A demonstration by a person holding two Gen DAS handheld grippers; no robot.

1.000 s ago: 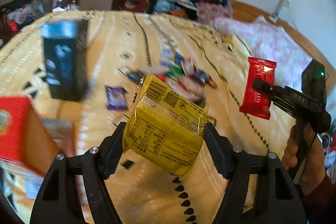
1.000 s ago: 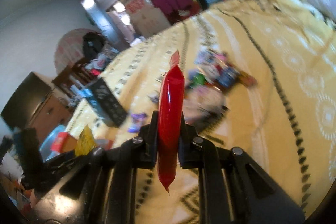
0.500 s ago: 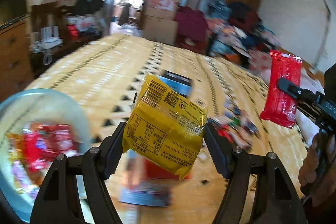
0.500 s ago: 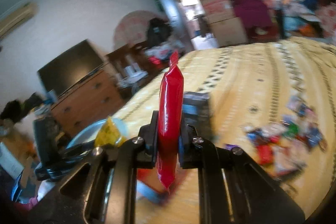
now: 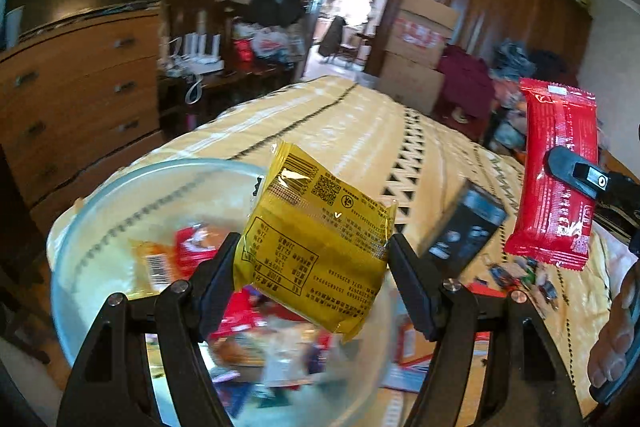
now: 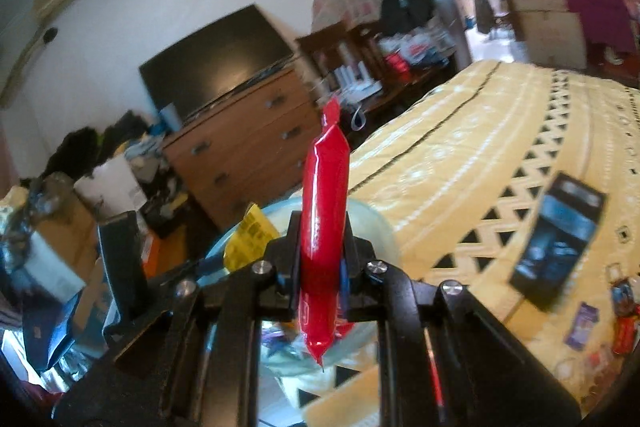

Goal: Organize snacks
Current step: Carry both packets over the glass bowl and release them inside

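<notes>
Now we pinch a puffy yellow packet [image 5: 320,247] with barcode in our left gripper [image 5: 314,269] above the glass bowl [image 5: 120,195]; our right gripper [image 6: 322,267] clamps a glossy red packet [image 6: 323,227] edge-on.

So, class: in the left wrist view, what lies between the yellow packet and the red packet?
A black box on the yellow bedspread, seen between the yellow packet and the red packet; the left wrist view shows it.
</notes>
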